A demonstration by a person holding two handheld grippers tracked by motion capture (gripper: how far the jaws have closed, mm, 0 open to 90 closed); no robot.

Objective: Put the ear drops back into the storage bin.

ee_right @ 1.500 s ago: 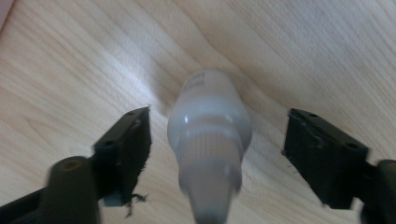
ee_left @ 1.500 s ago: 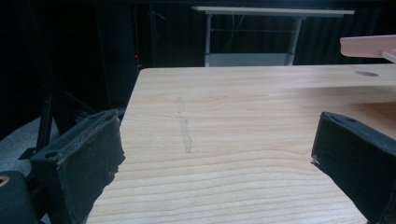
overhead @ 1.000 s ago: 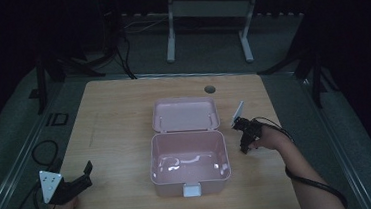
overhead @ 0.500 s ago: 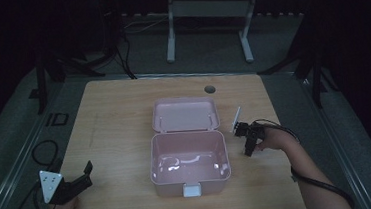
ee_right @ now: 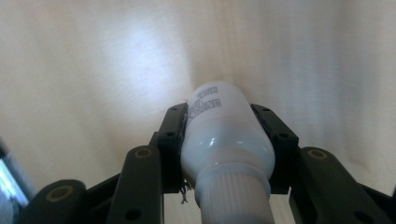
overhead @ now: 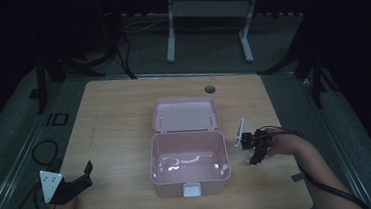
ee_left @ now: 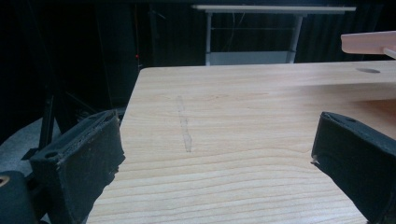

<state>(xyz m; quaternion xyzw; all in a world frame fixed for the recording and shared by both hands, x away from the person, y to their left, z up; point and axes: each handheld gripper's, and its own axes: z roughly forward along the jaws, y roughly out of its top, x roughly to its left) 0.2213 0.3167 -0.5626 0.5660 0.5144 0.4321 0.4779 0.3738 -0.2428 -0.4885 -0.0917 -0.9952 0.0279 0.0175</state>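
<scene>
High view: right hand-held gripper (overhead: pixel 254 152) points down at the bench (overhead: pixel 119 119), beside the open pink box (overhead: pixel 188 157) | Left gripper view: left hand-held gripper (ee_left: pixel 224 154) level, jaws wide apart | Right gripper view: jaws clamp a white bottle (ee_right: pixel 224 135).

I see a white plastic bottle (ee_right: pixel 223 133) with a ribbed white cap and a small printed label, clamped between the two jaws of my right tool (ee_right: pixel 226 116). Its base points away from the tool toward the counter (ee_right: pixel 93 70) below, its cap back toward the tool's body.
</scene>
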